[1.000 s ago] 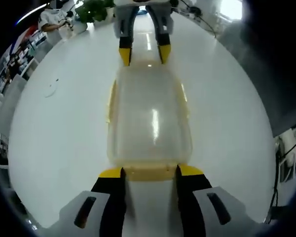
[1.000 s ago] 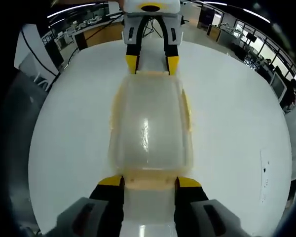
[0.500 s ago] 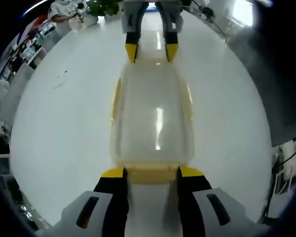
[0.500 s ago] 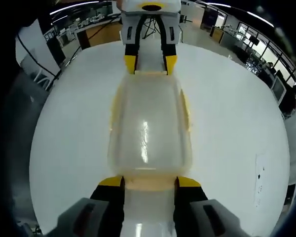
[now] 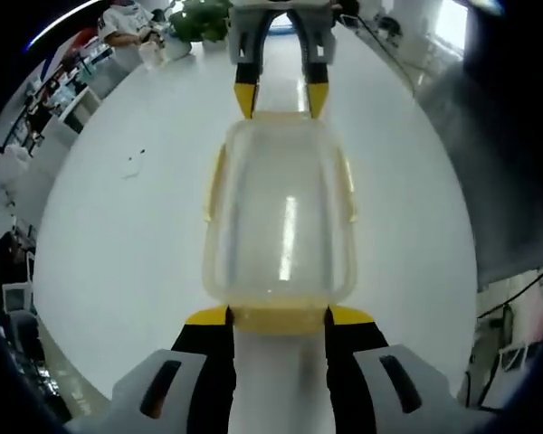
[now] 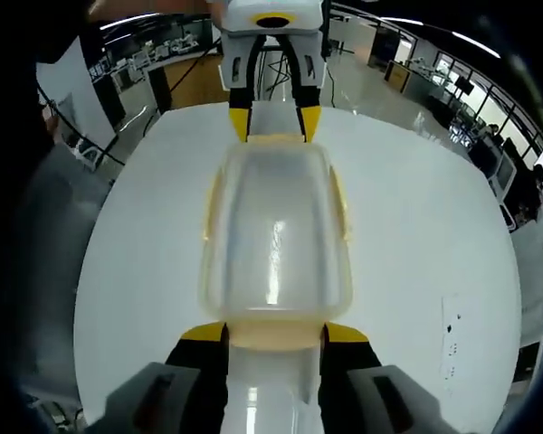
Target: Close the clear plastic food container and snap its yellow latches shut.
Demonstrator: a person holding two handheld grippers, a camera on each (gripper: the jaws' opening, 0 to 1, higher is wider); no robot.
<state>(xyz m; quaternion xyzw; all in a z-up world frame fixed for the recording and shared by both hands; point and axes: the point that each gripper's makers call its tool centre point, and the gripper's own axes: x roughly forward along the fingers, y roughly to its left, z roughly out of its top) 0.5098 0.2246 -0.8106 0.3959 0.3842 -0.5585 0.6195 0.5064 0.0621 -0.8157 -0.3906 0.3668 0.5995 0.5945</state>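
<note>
The clear plastic container (image 5: 279,217) (image 6: 273,226), lid on, stretches lengthwise between my two grippers above the white round table (image 5: 118,235) (image 6: 416,235). Yellow latches run along its long sides (image 5: 215,181) and both ends. In the left gripper view my left gripper (image 5: 278,316) holds the near end latch (image 5: 279,322) between its yellow-tipped jaws. My right gripper (image 5: 281,98) grips the far end. In the right gripper view the roles swap: the right gripper (image 6: 273,333) is on the near end latch (image 6: 273,336), and the left gripper (image 6: 271,122) is on the far one.
A green plant (image 5: 195,16) and a person (image 5: 127,18) are past the table's far edge in the left gripper view. Small dark marks lie on the tabletop (image 5: 136,155) (image 6: 451,330). Office desks and screens (image 6: 471,99) surround the table.
The container keeps its place between both grippers while the table looks smaller and more of its edge shows. Both views have risen together with the container.
</note>
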